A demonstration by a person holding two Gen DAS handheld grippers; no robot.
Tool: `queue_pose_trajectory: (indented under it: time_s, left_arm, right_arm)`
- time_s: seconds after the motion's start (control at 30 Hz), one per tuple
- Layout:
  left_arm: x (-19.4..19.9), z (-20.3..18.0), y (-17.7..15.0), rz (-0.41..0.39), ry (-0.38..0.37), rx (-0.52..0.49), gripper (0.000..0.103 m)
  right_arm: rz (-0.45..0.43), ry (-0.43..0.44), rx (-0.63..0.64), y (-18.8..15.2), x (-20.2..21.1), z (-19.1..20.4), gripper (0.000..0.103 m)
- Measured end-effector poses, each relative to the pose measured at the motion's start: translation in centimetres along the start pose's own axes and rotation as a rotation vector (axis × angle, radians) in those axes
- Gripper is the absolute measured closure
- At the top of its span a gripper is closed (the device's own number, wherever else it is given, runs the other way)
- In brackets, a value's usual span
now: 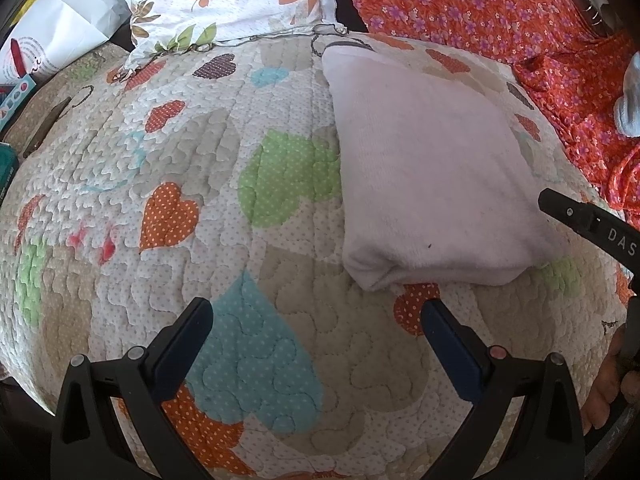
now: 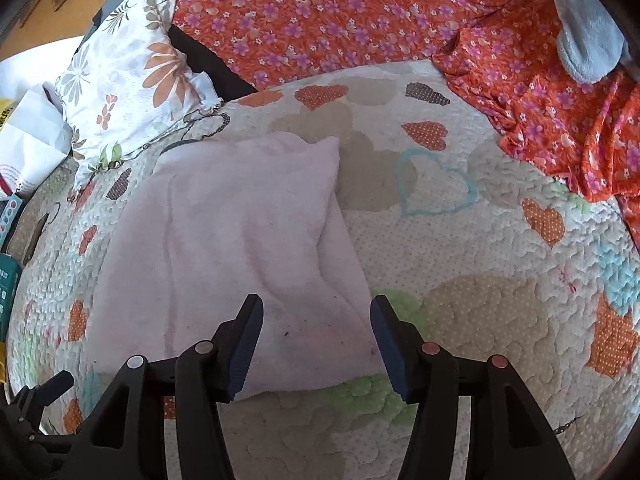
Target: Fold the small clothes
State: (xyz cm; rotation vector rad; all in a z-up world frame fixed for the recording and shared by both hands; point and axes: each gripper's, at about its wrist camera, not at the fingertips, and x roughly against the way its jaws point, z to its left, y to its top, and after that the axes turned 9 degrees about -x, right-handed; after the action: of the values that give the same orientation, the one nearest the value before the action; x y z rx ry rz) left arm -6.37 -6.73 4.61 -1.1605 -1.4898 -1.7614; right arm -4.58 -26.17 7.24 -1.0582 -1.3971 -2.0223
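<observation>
A pale pink folded cloth [image 1: 432, 184] lies flat on the heart-patterned quilt [image 1: 200, 152]; it also shows in the right wrist view [image 2: 240, 248]. My left gripper [image 1: 316, 312] is open and empty, just in front of and to the left of the cloth's near edge. My right gripper [image 2: 316, 316] is open and empty, above the cloth's near right corner, and one of its fingers [image 1: 588, 220] shows at the cloth's right side in the left wrist view.
A white floral pillow [image 1: 224, 0] lies at the back left. An orange flowered fabric [image 2: 360, 12] covers the back and right. A grey-blue fleece item [image 2: 588, 32] lies at the far right. White paper bags [image 1: 60, 28] and boxes stand at the left.
</observation>
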Motion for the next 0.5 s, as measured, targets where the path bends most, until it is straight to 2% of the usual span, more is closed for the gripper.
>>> queue_pose_trajectory:
  time_s: [0.5]
  left_arm:
    - [0.1,-0.2,-0.1,-0.017,0.028,-0.014,0.000]
  right_arm:
    - [-0.007,-0.020,0.066,-0.6,0.2,1.2,0.037]
